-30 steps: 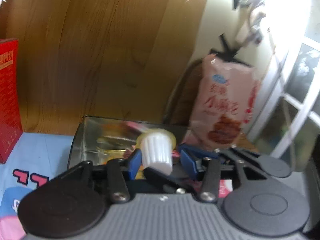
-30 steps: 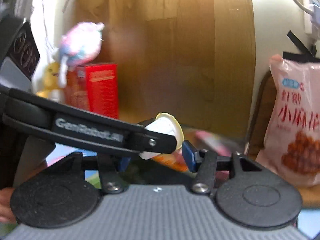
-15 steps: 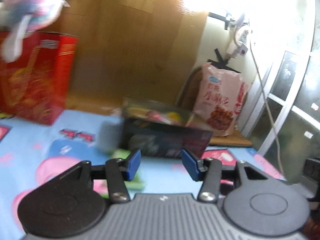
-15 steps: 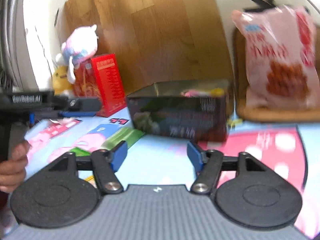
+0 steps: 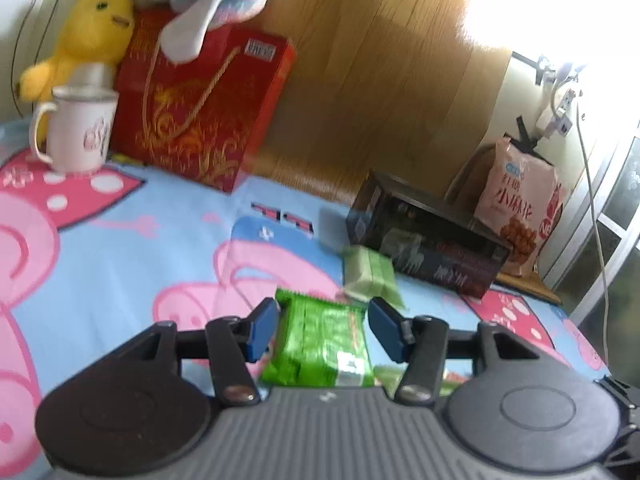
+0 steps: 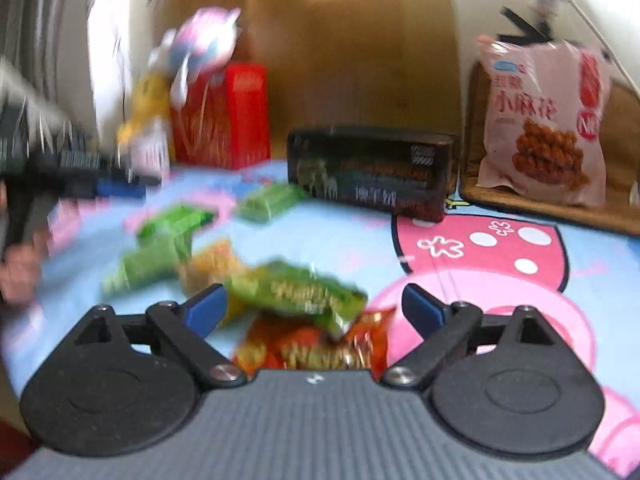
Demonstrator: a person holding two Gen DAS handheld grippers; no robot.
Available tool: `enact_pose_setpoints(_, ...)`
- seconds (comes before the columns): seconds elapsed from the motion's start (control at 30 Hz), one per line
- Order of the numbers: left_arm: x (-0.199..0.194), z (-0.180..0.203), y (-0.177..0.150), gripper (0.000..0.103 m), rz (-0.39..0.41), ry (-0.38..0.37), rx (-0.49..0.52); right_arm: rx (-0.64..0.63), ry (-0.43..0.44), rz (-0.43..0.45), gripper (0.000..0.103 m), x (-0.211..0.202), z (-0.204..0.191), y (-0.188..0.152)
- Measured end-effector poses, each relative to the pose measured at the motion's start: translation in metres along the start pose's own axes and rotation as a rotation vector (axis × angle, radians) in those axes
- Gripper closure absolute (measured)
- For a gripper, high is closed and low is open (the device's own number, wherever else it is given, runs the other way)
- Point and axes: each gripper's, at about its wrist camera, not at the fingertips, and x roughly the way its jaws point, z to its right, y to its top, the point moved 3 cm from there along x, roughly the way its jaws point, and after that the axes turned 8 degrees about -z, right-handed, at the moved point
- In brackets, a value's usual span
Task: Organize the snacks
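The left gripper (image 5: 322, 330) is opening its jaws around a bright green snack packet (image 5: 320, 344) lying on the cartoon tablecloth (image 5: 120, 248), pads not pressing it. The right gripper (image 6: 314, 306) is opening wide over a green packet (image 6: 296, 292) and an orange one (image 6: 316, 350). Beyond stands the dark box (image 6: 372, 168), with a paler green packet (image 5: 370, 274) just beside it.
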Motion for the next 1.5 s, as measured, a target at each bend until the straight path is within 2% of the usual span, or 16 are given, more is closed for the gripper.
enact_pose_setpoints(0.07,0.006,-0.001,-0.005,0.051,-0.019,-0.006,-0.001,-0.002,-0.068,-0.039,0.015,0.011,0.004,-0.002)
enact_pose_setpoints(0.1,0.008,0.000,-0.006,0.051,-0.025,-0.001,0.003,0.041,-0.072,-0.048,0.015,0.015,0.012,0.000)
enact_pose_setpoints(0.17,0.008,-0.002,-0.008,0.051,-0.025,-0.003,0.001,0.126,-0.116,-0.027,0.017,0.016,0.027,0.006)
enact_pose_setpoints(0.23,0.007,-0.003,-0.009,0.051,-0.025,-0.011,-0.006,0.127,-0.147,0.011,0.017,0.013,0.030,0.010)
enact_pose_setpoints(0.5,0.008,-0.005,-0.010,0.049,-0.027,-0.031,-0.019,0.095,-0.017,0.097,0.018,-0.004,0.005,0.004)
enact_pose_setpoints(0.6,0.007,-0.005,-0.010,0.049,-0.025,-0.035,-0.024,0.071,0.060,0.097,0.026,-0.006,-0.009,0.009)
enact_pose_setpoints(0.67,0.006,-0.006,-0.010,0.050,-0.018,-0.043,-0.029,0.048,0.127,0.073,0.037,-0.004,-0.020,0.013)
enact_pose_setpoints(0.77,0.005,-0.006,-0.010,0.051,-0.013,-0.054,-0.033,-0.017,0.206,0.024,0.044,0.003,-0.037,0.017)
enact_pose_setpoints(0.9,0.004,-0.006,-0.010,0.051,-0.010,-0.063,-0.031,-0.098,0.221,-0.015,0.043,0.014,-0.059,0.019)
enact_pose_setpoints(0.97,0.004,-0.006,-0.011,0.051,-0.008,-0.064,-0.033,-0.141,0.199,-0.010,0.043,0.018,-0.066,0.023)
enact_pose_setpoints(1.1,0.004,-0.008,-0.011,0.051,-0.010,-0.068,-0.042,-0.181,0.245,0.020,0.043,0.017,-0.077,0.038)
enact_pose_setpoints(1.2,0.004,-0.008,-0.011,0.051,-0.009,-0.074,-0.044,-0.233,0.273,0.027,0.033,0.022,-0.090,0.048)
enact_pose_setpoints(1.3,0.004,-0.009,-0.011,0.051,-0.006,-0.079,-0.046,-0.237,0.282,0.004,0.033,0.041,-0.094,0.058)
enact_pose_setpoints(1.4,0.004,-0.010,-0.011,0.051,-0.005,-0.083,-0.050,-0.147,0.361,-0.081,0.041,0.062,-0.088,0.064)
enact_pose_setpoints(1.43,0.003,-0.011,-0.011,0.051,-0.004,-0.084,-0.053,-0.134,0.387,-0.100,0.050,0.065,-0.087,0.063)
enact_pose_setpoints(1.5,0.003,-0.011,-0.010,0.051,-0.004,-0.091,-0.057,-0.141,0.388,-0.095,0.055,0.060,-0.089,0.059)
